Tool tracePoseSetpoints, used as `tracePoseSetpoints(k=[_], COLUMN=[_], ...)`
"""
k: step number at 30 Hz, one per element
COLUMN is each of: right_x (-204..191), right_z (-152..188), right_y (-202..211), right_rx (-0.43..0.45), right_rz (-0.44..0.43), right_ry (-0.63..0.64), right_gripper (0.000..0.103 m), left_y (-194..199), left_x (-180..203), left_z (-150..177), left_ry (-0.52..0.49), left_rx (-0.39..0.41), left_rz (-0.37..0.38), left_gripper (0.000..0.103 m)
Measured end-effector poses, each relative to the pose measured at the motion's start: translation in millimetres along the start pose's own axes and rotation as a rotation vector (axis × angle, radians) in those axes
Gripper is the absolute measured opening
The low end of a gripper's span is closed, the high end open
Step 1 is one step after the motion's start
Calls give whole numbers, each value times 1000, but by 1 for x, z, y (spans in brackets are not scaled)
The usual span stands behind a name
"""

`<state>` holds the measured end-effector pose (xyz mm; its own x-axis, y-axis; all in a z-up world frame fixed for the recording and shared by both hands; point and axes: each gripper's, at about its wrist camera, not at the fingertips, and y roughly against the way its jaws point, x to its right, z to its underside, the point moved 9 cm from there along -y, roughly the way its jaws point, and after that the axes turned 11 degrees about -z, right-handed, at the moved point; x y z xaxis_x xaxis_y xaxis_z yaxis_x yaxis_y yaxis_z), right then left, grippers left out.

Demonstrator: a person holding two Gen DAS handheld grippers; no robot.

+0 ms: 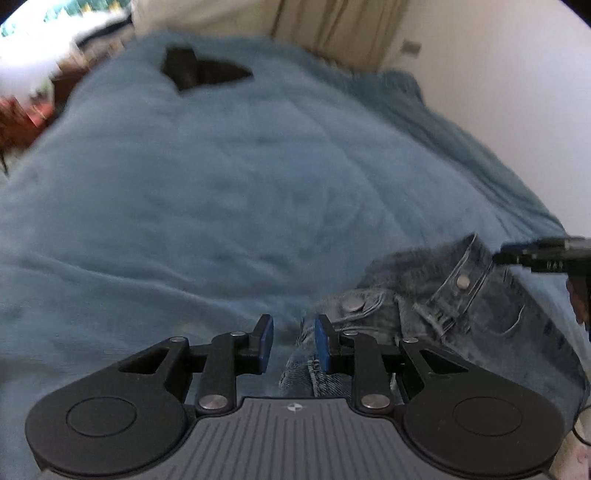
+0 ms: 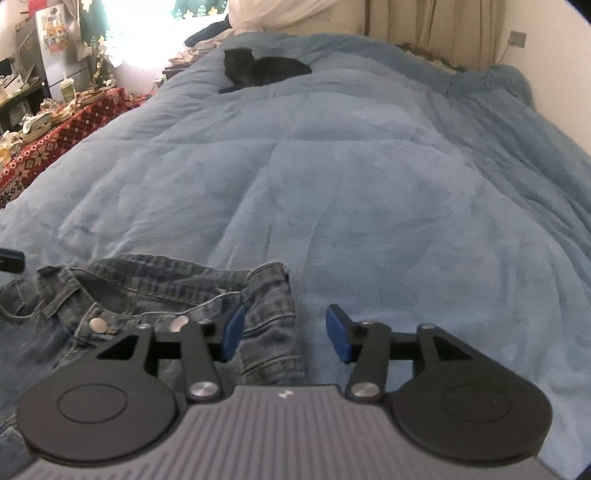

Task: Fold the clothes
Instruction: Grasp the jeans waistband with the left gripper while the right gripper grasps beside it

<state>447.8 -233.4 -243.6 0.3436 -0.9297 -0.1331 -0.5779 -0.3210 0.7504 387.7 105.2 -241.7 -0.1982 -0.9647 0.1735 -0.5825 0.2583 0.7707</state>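
Note:
Blue jeans [image 2: 155,288] lie crumpled on the blue blanket [image 2: 351,184], waistband up, metal buttons showing. My right gripper [image 2: 286,334] stands open over the waistband's right corner; the denim lies between the blue pads without being pressed. In the left wrist view the jeans [image 1: 424,295] spread to the right. My left gripper [image 1: 293,343] hovers at their left edge, pads narrowly apart, denim beside the right pad and blanket showing in the gap. The right gripper [image 1: 539,254] pokes in at the right edge. The left gripper's tip [image 2: 11,260] shows at the left edge.
A black cat-like shape [image 2: 262,70] lies far up the bed. A cluttered table with a red patterned cloth [image 2: 55,136] stands left of the bed. A white wall [image 2: 561,85] and curtains [image 2: 424,22] bound the right and far sides.

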Motion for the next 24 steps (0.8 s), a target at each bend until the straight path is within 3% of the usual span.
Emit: tracePoseSetpoints(k=[5, 12, 14, 16, 19, 22, 24], right_x=[7, 6, 4, 0, -11, -20, -26], right_z=[2, 8, 8, 8, 7, 5, 1], right_y=[-24, -42, -42, -40, -35, -26, -20], right_rx=[-65, -118, -132, -144, -148, -134, -118], right_rz=[-28, -60, -78, -78, -69, -58, -49], right_ry=[6, 28, 22, 31, 72, 94, 107], right_gripper=[54, 52, 41, 23, 15, 12, 11], left_y=[-25, -22, -19, -13, -1, 1, -1], left_x=[-4, -8, -9, -12, -16, -11, -5], left_z=[5, 13, 14, 14, 8, 13, 17], left_ry=[69, 160, 193, 193, 183, 177, 145], left_rx=[-122, -178, -190, -182, -135, -180, -193], left_rz=[89, 150, 169, 172, 164, 195, 175], left_gripper=[23, 24, 25, 29, 32, 44, 46])
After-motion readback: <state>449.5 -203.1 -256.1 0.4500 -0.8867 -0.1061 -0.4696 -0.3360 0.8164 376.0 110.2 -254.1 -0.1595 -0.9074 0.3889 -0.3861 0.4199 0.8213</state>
